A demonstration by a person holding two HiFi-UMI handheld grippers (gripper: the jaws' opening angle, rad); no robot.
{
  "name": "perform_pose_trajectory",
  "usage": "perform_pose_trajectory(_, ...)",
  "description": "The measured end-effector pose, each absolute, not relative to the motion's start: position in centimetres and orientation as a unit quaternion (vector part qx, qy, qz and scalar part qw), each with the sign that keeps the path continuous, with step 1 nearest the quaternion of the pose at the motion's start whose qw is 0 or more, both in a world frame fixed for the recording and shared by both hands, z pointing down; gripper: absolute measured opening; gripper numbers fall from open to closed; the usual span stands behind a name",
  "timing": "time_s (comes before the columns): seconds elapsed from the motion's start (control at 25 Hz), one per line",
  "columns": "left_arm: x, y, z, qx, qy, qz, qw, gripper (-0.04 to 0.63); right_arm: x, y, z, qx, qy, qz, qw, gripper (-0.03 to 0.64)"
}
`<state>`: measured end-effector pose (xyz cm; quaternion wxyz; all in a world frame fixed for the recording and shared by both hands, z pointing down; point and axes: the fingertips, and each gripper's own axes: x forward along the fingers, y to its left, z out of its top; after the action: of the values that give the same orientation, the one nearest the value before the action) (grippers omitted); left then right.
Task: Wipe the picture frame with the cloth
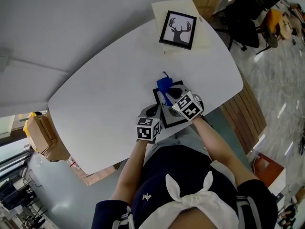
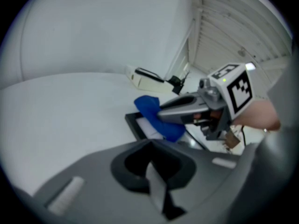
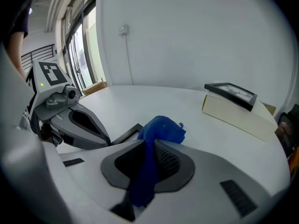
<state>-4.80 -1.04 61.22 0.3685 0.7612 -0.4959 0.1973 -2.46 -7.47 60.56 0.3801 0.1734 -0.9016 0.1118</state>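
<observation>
my right gripper [image 3: 149, 146] clamps blue cloth [image 3: 162, 128] on near picture frame [image 2: 135, 124], my left gripper [image 2: 151, 147] jaws together beside it

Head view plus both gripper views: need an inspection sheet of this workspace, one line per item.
Surface: white rounded table, bare apart from the items below.
Job's things: black picture frame lying flat near the person's edge; blue cloth bunched on it.
Clutter: second black frame with an antler print on a cream flat box at the far end.
Grippers: right gripper shut on the cloth; left gripper shut, apparently on the frame's near edge.
Cables: none on the table; one thin cable runs down the wall.
Surroundings: cardboard boxes, black office chair.
</observation>
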Motion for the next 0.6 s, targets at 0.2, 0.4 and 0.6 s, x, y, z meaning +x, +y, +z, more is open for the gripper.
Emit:
perform_pose_trajectory(0.2, -4.8, -1.0, 61.1, 0.760, -0.499, 0.198, 0.366, 0.002, -1.6, -7.7, 60.4, 0.183, -0.898, 0.121, 0.380, 0.058)
perform_pose_trajectory(0.4, -4.8, -1.1, 61.2, 0.759, -0.500, 0.195, 0.368, 0.002, -0.8, -8.2, 60.6, 0.195, -0.896, 0.122, 0.380, 0.058)
perform_pose_trajectory(0.6, -4.8, -1.0, 61.2, 0.758, -0.501, 0.196, 0.368, 0.002, 0.3, -8.7, 60.6, 0.212, -0.891, 0.129, 0.380, 0.058)
